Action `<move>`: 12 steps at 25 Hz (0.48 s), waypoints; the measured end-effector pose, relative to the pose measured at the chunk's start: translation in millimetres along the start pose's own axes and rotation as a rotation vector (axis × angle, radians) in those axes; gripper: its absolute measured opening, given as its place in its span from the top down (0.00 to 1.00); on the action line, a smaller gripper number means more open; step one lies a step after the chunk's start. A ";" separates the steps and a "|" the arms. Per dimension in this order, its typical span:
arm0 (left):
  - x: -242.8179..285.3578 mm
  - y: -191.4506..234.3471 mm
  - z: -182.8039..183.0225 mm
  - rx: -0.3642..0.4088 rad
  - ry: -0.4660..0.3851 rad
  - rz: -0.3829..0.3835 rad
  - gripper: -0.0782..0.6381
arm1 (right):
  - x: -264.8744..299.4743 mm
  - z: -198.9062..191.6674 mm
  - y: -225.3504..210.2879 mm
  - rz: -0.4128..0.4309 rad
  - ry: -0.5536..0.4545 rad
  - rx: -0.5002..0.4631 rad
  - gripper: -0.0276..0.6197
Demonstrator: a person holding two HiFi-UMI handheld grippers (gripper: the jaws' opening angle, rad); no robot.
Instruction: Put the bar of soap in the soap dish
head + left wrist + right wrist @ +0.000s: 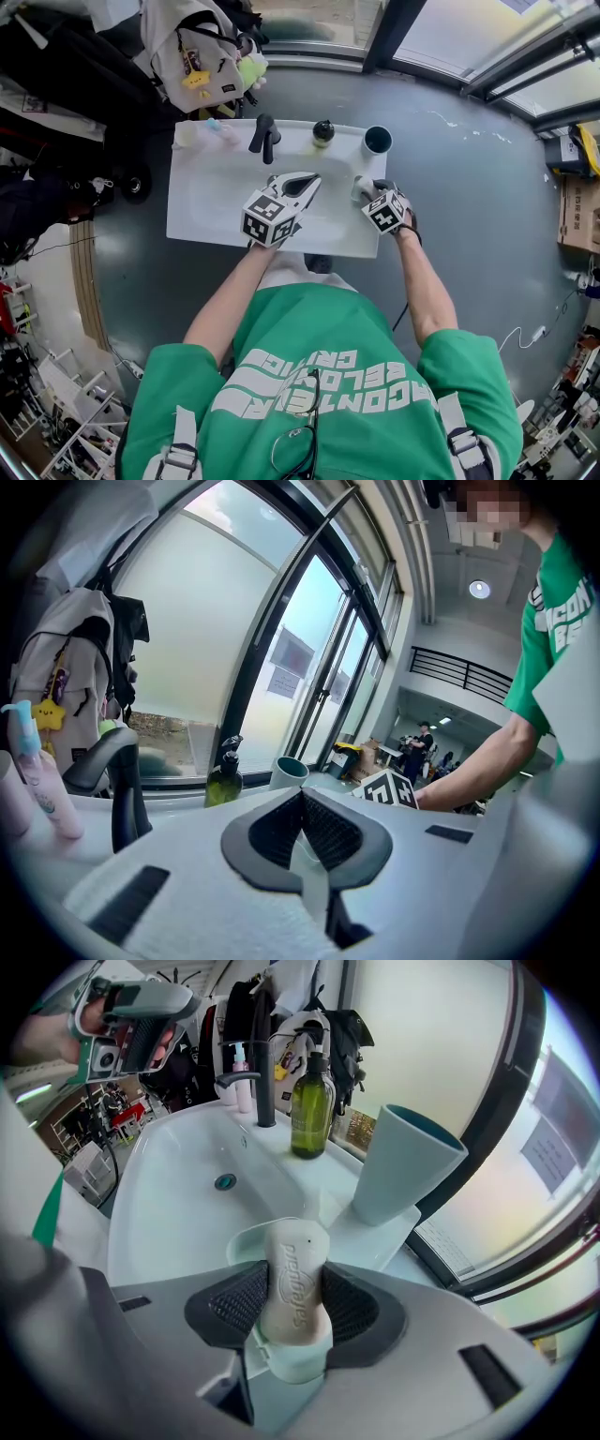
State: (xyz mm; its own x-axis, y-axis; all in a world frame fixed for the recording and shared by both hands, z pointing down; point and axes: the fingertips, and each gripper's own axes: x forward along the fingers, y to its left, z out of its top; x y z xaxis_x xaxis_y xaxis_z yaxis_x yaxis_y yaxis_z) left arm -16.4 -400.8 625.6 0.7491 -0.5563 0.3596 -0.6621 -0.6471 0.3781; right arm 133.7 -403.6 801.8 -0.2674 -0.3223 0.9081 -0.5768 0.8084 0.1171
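Pinching soap, right gripper hovers over dish beside cup; left gripper seemingly closed.

Soap, lower centre: cream.
Dish, under it: pale mint.
Cup, right: dull teal.
Bottle: olive green.
Tap: black.
Basin: white.
Shirt, bottom: green, white lettering.

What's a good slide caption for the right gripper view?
Right gripper clamping the bar of soap over the pale green soap dish, cup and green bottle behind on the white sink.
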 end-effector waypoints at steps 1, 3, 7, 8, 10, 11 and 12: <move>-0.2 0.2 0.2 0.000 0.000 0.001 0.88 | 0.7 0.1 0.0 -0.001 0.001 -0.001 0.68; -0.7 -0.3 0.4 0.000 -0.001 0.003 0.88 | 1.2 -0.2 -0.2 -0.002 0.004 -0.002 0.68; -2.1 0.7 0.2 -0.001 -0.004 0.008 0.88 | 3.1 0.2 -0.1 -0.010 0.016 -0.006 0.68; -2.5 2.1 0.1 -0.002 -0.005 0.008 0.88 | 4.4 1.0 0.3 -0.012 0.018 -0.009 0.68; -3.3 4.4 -0.6 -0.005 -0.005 0.008 0.88 | 6.4 2.2 1.2 -0.016 0.020 -0.013 0.68; -3.7 4.8 -1.0 -0.005 -0.004 0.008 0.88 | 6.6 2.5 1.5 -0.017 0.020 -0.014 0.68; -4.0 4.6 -1.1 -0.005 -0.004 0.007 0.88 | 6.3 2.8 1.6 -0.019 0.020 -0.015 0.68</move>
State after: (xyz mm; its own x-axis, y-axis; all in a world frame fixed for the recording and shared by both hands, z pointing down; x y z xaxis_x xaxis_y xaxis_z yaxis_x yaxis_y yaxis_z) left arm -22.5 -401.1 626.8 0.7444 -0.5630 0.3590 -0.6675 -0.6402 0.3801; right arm 129.0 -405.7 806.6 -0.2411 -0.3282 0.9133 -0.5697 0.8097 0.1406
